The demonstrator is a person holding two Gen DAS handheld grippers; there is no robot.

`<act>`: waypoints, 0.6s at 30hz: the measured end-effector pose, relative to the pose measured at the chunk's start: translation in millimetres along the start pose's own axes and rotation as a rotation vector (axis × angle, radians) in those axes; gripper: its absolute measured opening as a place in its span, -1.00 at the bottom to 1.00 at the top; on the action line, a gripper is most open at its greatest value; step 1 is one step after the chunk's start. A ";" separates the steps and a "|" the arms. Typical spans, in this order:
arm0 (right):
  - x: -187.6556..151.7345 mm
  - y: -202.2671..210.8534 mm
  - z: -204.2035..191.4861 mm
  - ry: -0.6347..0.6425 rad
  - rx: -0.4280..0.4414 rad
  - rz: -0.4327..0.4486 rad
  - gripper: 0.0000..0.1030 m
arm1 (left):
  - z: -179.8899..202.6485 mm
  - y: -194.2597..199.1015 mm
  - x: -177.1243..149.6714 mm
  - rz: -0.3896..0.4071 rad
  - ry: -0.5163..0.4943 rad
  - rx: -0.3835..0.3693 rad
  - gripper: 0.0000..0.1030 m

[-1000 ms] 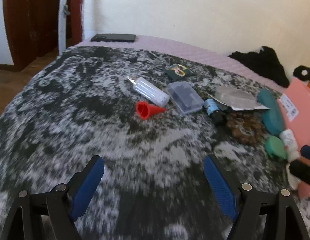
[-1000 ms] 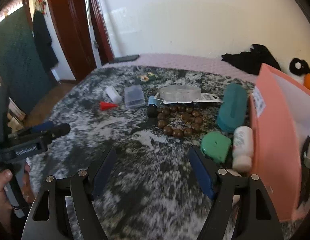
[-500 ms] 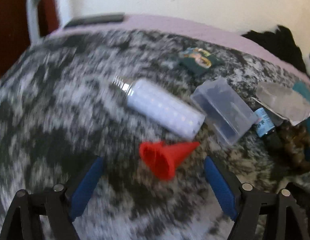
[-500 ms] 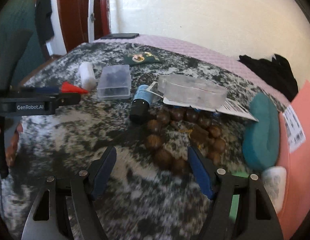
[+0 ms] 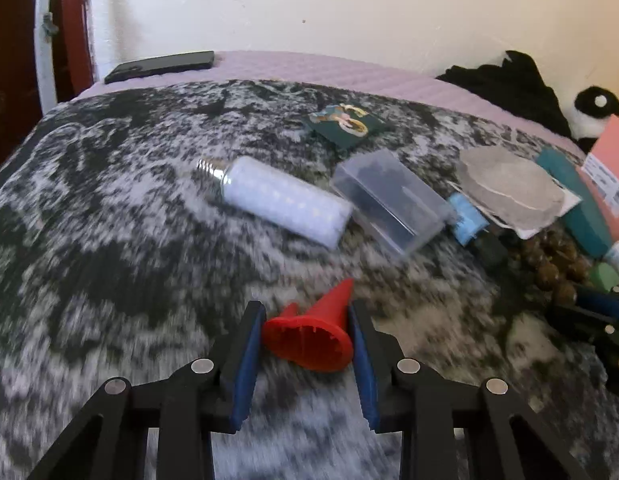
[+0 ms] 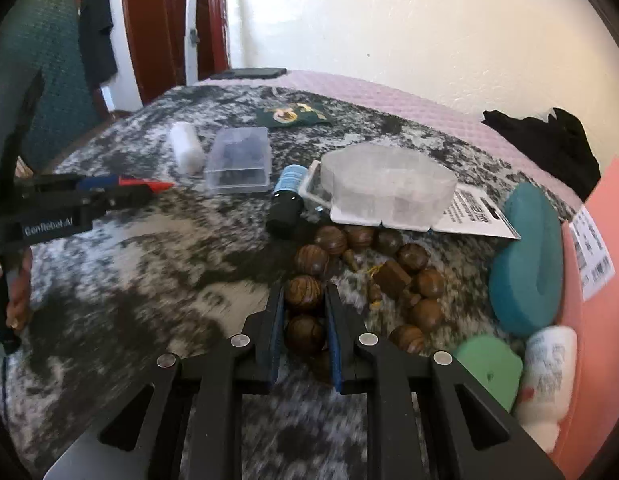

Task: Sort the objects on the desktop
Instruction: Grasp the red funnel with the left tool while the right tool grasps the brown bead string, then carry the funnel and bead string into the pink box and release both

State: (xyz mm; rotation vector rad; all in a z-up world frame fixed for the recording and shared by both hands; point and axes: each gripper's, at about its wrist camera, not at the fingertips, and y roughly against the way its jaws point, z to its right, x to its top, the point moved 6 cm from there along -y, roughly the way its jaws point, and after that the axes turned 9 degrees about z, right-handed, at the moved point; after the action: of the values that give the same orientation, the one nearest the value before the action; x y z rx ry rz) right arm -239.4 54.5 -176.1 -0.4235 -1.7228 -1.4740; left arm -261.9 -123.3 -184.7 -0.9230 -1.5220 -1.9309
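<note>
My left gripper [image 5: 305, 310] is shut on a red plastic cone [image 5: 311, 336] lying on the black-and-white mottled cover; it also shows in the right wrist view [image 6: 121, 190] at the left. My right gripper [image 6: 304, 294] is shut on the wooden bead bracelet [image 6: 305, 298], with two beads between its blue pads; the other beads [image 6: 413, 258] lie ahead on the cover.
Ahead lie a white LED bulb [image 5: 281, 202], a clear plastic case [image 5: 389, 200], a small blue-labelled bottle [image 6: 287, 196], a blister pack [image 6: 389, 184], a teal case [image 6: 527, 268], a green box [image 6: 489, 366] and a white bottle [image 6: 547, 372]. A pink bin [image 6: 605, 300] stands right.
Both grippers moved forward and closed: the left onto the red cone, the right onto the bead bracelet.
</note>
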 end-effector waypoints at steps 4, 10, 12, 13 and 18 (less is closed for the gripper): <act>-0.7 31.7 -7.8 -0.001 0.020 0.024 -0.61 | 11.6 31.4 -3.9 0.024 -0.002 0.004 -0.32; 1.8 91.4 -21.3 -0.025 0.060 0.073 -0.61 | 36.1 84.1 -1.7 0.074 -0.034 0.008 -0.32; 2.3 111.5 -24.7 -0.038 0.074 0.087 -0.61 | 44.6 98.8 -1.0 0.085 -0.044 0.006 -0.32; 1.9 120.3 -26.7 -0.040 0.074 0.092 -0.61 | 48.9 106.1 -0.7 0.091 -0.048 0.005 -0.32; 1.4 169.0 -40.3 -0.036 0.095 0.134 -0.61 | 70.2 142.7 1.1 0.119 -0.071 0.000 -0.32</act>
State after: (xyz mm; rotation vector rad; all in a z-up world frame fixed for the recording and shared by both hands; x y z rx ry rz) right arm -107.1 60.6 -63.7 -0.5078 -1.7500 -1.2909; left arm -142.6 -89.8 -84.9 -1.0674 -1.4715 -1.8318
